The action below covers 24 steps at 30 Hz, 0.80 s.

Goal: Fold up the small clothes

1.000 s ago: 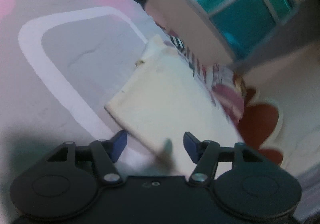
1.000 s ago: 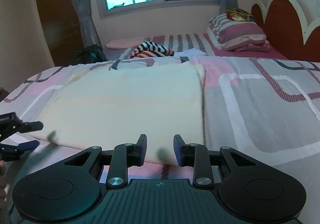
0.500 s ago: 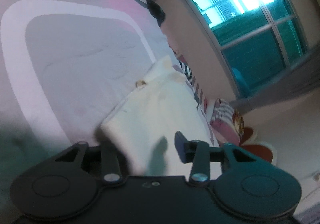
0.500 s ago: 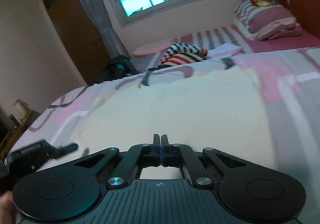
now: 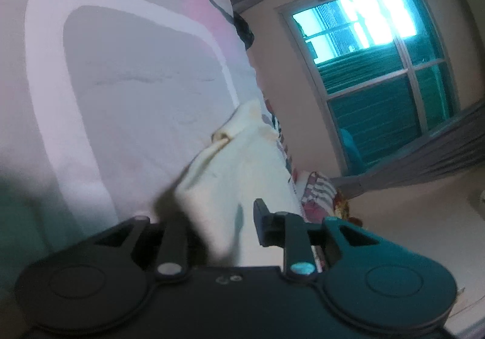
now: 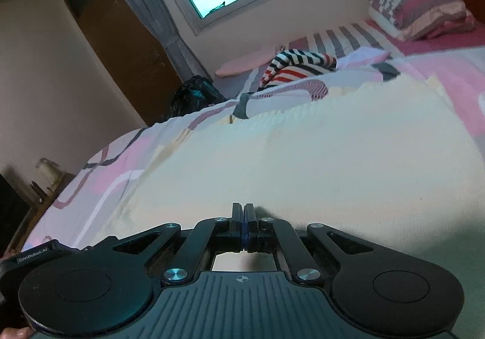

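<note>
A cream garment [image 6: 303, 163] lies spread flat on the pink, grey and white bedspread [image 5: 136, 81]. My right gripper [image 6: 244, 211] is shut on the garment's near edge, fingers pressed together. In the left wrist view a corner of the cream garment [image 5: 230, 175] rises between the jaws of my left gripper [image 5: 219, 219], which are closing. The cloth covers the left finger, and a gap shows beside the right finger [image 5: 261, 225]. The left gripper's black body [image 6: 33, 257] shows at the lower left of the right wrist view.
A striped garment [image 6: 297, 66] and a pink flat cushion [image 6: 242, 64] lie at the far side of the bed. A striped pillow [image 6: 418, 14] sits at the back right. A black bag [image 6: 194, 93] stands by the brown door [image 6: 121, 35].
My right gripper shut at the garment's near edge and slid left along it. My left gripper rolled, came onto the garment's corner, and its jaws narrowed around the cloth.
</note>
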Available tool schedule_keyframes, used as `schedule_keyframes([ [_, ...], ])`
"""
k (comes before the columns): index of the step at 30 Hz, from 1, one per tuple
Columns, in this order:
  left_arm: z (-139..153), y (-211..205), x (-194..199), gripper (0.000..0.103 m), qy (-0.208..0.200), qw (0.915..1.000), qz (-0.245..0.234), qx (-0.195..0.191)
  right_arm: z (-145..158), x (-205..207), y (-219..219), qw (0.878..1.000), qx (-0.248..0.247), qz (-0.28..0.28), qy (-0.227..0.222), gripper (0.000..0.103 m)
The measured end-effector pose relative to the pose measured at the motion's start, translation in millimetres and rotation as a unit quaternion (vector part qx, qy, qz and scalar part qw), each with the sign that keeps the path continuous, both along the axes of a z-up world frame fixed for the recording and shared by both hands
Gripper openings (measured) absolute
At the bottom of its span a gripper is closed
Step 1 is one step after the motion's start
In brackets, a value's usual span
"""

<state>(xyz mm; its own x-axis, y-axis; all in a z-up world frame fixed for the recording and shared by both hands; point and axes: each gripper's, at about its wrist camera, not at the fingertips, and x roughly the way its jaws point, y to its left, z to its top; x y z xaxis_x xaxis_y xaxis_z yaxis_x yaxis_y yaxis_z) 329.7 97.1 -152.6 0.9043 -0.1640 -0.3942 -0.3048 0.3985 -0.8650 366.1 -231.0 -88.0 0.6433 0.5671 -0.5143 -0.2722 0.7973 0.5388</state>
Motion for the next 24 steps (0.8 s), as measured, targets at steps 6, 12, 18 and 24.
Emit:
schedule_keyframes([
  [6,1.7,3.0,5.4,0.011,0.003,0.9999,-0.013,0.005,-2.0,0.6,-1.9,1.000,0.004,-0.017,0.007,0.000],
  [12,0.0,4.0,1.7,0.007,0.010,0.9995,-0.022,0.021,-11.0,6.2,-3.1,1.000,-0.003,-0.010,0.007,0.000],
  [18,39.6,-16.6,9.7,0.006,-0.023,0.9910,-0.063,0.116,-7.8,5.2,-8.7,1.000,0.010,-0.021,0.015,0.000],
  [24,83.8,-69.2,30.2,0.006,-0.053,0.9600,-0.168,0.217,14.0,-9.7,-62.3,0.993,0.069,-0.100,-0.001,0.000],
])
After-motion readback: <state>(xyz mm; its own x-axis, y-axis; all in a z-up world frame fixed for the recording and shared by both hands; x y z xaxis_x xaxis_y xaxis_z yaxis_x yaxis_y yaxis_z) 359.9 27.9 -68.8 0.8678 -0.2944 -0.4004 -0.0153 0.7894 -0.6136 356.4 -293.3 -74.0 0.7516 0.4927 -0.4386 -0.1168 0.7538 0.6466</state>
